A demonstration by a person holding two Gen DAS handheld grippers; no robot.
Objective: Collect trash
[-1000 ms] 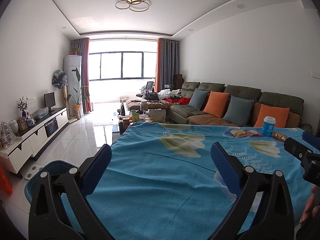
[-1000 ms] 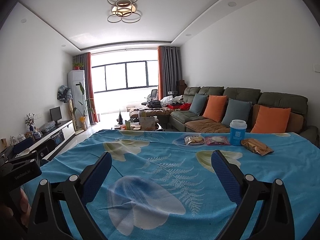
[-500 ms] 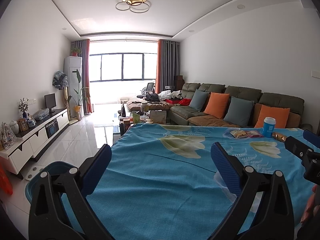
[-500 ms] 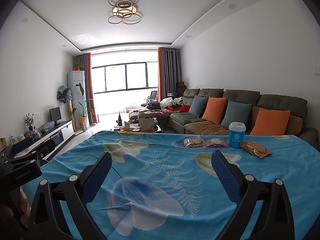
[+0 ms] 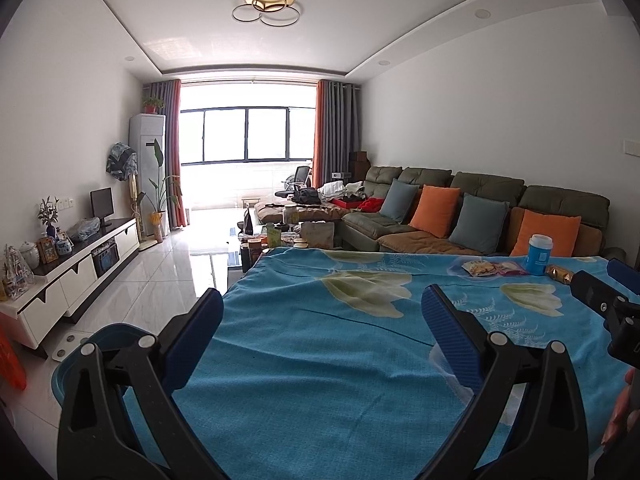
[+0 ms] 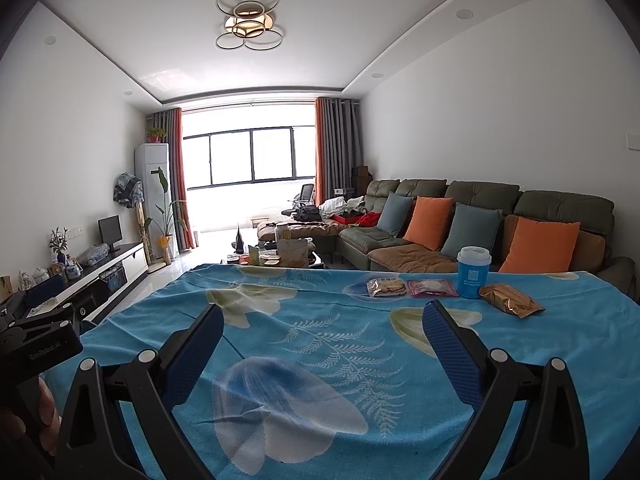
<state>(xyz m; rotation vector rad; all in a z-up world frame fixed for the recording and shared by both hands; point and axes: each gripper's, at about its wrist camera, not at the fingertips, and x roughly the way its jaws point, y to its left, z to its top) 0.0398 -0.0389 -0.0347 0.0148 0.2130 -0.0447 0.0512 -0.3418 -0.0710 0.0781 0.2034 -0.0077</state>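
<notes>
On the far side of the table with the blue floral cloth (image 6: 320, 344) stand a blue cup with a white lid (image 6: 473, 272), a yellow snack packet (image 6: 386, 287), a pink packet (image 6: 432, 288) and a golden-brown packet (image 6: 511, 300). The cup (image 5: 540, 254) and packets (image 5: 486, 268) also show at the right in the left wrist view. My right gripper (image 6: 322, 334) is open and empty over the cloth, well short of them. My left gripper (image 5: 322, 318) is open and empty over the table's left part. A blue bin (image 5: 100, 344) sits on the floor at the table's left edge.
A sofa with orange and grey cushions (image 6: 480, 228) runs behind the table on the right. A cluttered coffee table (image 5: 288, 236) stands beyond the far edge. A white TV cabinet (image 5: 72, 272) lines the left wall. The right gripper's body (image 5: 604, 304) shows at the right edge.
Both grippers have drifted slightly; the views shift a little, with the trash items sitting a touch lower and left in the right wrist view. Both stay open and empty.
</notes>
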